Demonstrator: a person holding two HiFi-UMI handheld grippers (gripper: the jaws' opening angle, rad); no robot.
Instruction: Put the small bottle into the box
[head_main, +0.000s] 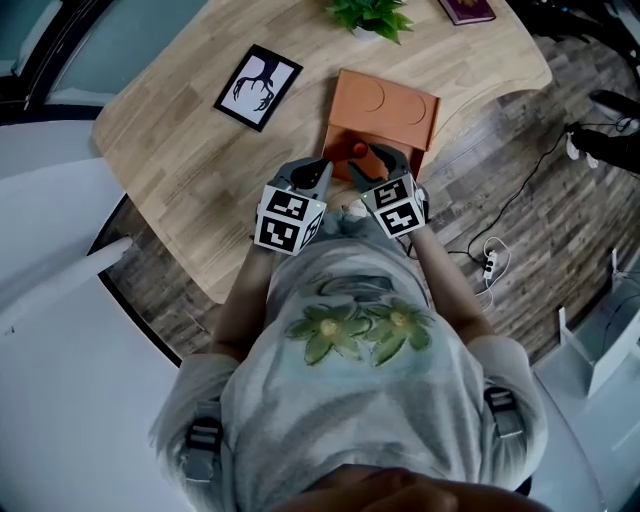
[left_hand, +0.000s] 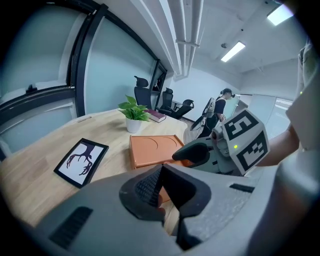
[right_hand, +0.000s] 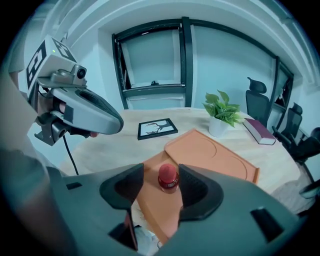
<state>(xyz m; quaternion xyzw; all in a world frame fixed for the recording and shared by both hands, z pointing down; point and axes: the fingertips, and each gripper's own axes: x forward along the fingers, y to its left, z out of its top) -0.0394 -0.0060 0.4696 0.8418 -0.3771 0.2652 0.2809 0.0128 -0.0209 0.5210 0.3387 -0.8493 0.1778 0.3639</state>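
The small bottle (right_hand: 168, 176) with a red cap stands upright in the open orange box (right_hand: 220, 159), which lies at the near edge of the desk (head_main: 180, 150). The right gripper (right_hand: 161, 187) has its jaws spread, one on each side of the cap. The left gripper (left_hand: 161, 175) hovers just beside it, with its jaws pressed together on nothing.

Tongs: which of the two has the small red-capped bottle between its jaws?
The right tongs: the small bottle stands between their parted jaws, at the orange box. The left tongs have nothing between theirs.
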